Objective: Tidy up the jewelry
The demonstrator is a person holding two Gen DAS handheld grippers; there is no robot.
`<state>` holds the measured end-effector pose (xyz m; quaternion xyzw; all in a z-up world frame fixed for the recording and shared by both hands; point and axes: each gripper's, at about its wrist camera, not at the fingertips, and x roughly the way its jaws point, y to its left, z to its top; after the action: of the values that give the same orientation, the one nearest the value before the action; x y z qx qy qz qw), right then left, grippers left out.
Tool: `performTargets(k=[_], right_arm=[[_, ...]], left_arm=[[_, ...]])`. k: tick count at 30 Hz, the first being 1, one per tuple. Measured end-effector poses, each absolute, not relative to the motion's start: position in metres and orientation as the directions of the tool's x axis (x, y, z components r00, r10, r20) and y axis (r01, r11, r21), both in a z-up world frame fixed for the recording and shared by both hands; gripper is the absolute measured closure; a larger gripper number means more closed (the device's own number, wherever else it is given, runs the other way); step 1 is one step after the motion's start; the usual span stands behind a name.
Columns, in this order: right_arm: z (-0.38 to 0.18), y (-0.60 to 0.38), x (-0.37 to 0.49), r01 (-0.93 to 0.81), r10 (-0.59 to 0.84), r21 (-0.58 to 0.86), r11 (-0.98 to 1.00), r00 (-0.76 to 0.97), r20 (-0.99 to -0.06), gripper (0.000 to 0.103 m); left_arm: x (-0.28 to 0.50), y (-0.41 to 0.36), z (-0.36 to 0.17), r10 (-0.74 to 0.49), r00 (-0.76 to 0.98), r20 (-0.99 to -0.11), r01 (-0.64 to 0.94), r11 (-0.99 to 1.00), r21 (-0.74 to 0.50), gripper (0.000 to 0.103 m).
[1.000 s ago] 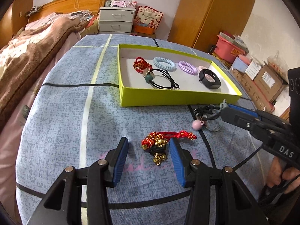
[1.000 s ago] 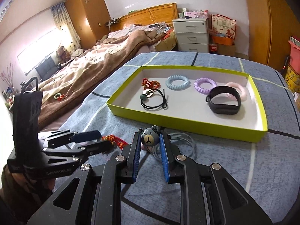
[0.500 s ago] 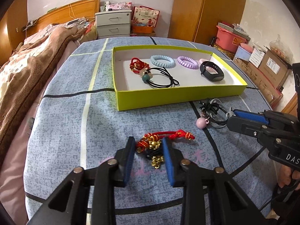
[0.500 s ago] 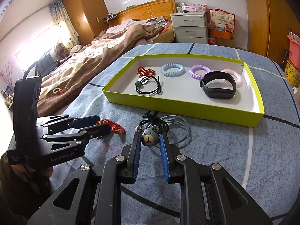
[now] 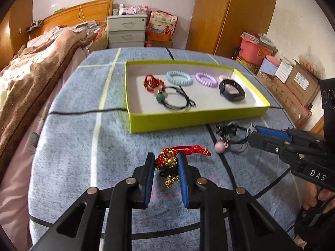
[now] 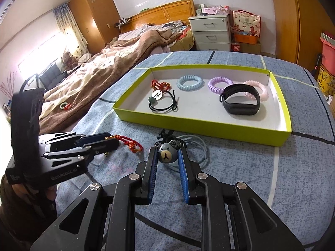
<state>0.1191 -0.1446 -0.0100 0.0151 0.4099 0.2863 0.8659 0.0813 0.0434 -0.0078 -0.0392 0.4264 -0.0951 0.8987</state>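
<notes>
A red cord bracelet with gold charms point(image 5: 167, 160) lies on the blue-grey tablecloth. My left gripper point(image 5: 166, 161) is closing on it, and both blue pads touch the charm cluster. Its red cord end point(image 6: 134, 144) trails out to one side. My right gripper point(image 6: 166, 150) is shut on a grey bear charm point(image 6: 165, 154), which hangs on a black cord bundle with a pink bell point(image 5: 220, 147). Behind them, the yellow-green tray point(image 5: 188, 119) holds a red bracelet, three coil hair ties, a black wristband point(image 5: 231, 90) and a black cord with a green bead.
A bed with a brown blanket point(image 6: 100, 77) runs along the table's left side. White drawers point(image 5: 126, 31) stand at the back. Cardboard boxes and a red bin point(image 5: 255, 50) sit to the right. A pale looped cord point(image 6: 201, 148) lies beside the bear charm.
The left jaws have narrowed from wide apart until they touch the red and gold bracelet. The right gripper still holds the bear charm, in about the same place.
</notes>
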Motion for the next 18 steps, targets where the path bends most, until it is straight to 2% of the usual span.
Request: performTargets(k=[18], right_arm=[[0.015,-0.154,0.143,-0.487,0.572,0.330,0.809,0.518,-0.637,0.082]], left_arm=[[0.097,0.045,0.018,-0.245,0.651,-0.718,0.151,0.969,-0.194,0.080]])
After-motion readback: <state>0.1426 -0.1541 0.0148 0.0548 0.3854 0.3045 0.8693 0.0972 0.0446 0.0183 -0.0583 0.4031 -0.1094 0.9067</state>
